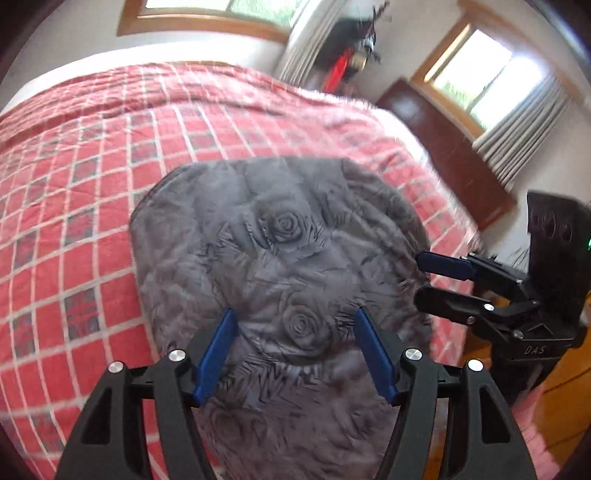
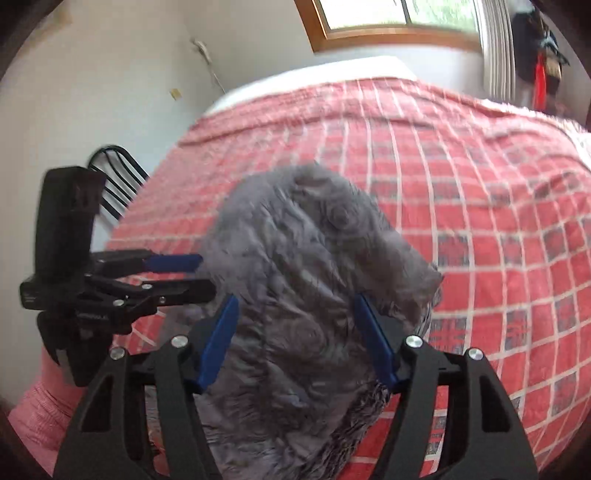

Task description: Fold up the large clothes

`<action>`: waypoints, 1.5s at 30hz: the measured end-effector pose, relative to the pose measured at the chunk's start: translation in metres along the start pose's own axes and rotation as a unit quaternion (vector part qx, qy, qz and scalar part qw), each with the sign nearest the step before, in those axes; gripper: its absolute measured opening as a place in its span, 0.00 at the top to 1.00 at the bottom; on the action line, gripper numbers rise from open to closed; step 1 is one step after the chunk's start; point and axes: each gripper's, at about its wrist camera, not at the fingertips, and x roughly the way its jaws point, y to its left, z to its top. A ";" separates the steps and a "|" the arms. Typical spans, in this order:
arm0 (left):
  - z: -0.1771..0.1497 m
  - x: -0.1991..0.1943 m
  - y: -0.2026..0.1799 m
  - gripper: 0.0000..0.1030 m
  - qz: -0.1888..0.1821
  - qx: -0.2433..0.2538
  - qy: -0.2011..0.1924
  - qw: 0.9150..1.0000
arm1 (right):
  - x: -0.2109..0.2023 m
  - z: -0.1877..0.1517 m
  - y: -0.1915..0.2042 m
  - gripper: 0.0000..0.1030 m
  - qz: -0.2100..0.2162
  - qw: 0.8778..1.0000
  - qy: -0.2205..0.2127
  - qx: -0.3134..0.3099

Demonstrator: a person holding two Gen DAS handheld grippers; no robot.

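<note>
Blue-padded left gripper (image 1: 297,350) and right gripper (image 2: 295,339) both hang apart and empty over the grey rose-print garment (image 1: 280,258), already folded into a compact bundle at frame centre on the red checked bedspread (image 1: 74,184); probably little remains.

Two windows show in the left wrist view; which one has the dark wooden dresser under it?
The right-hand window, the one with grey curtains: the dresser stands directly below it. The top-left window has only white wall beneath.
</note>
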 end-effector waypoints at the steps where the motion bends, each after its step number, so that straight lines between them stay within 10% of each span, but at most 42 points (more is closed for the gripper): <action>1: 0.001 0.008 0.000 0.35 0.008 0.009 0.010 1.000 | 0.011 -0.002 -0.003 0.36 -0.016 1.000 0.019 0.001; 10: -0.005 0.045 0.009 0.31 0.026 0.018 0.028 0.999 | 0.063 -0.021 -0.039 0.27 0.007 0.997 0.055 0.057; 25: -0.041 -0.030 0.015 0.30 0.109 0.012 0.001 0.994 | 0.014 -0.034 -0.044 0.11 0.029 0.992 0.075 0.099; 36: -0.062 -0.011 0.057 0.16 -0.033 -0.065 0.026 0.997 | 0.047 -0.059 -0.067 0.03 0.152 0.965 0.116 0.178; 45: -0.075 0.034 0.100 0.13 -0.217 -0.180 0.060 0.957 | 0.057 -0.067 -0.085 0.02 0.204 0.956 0.095 0.190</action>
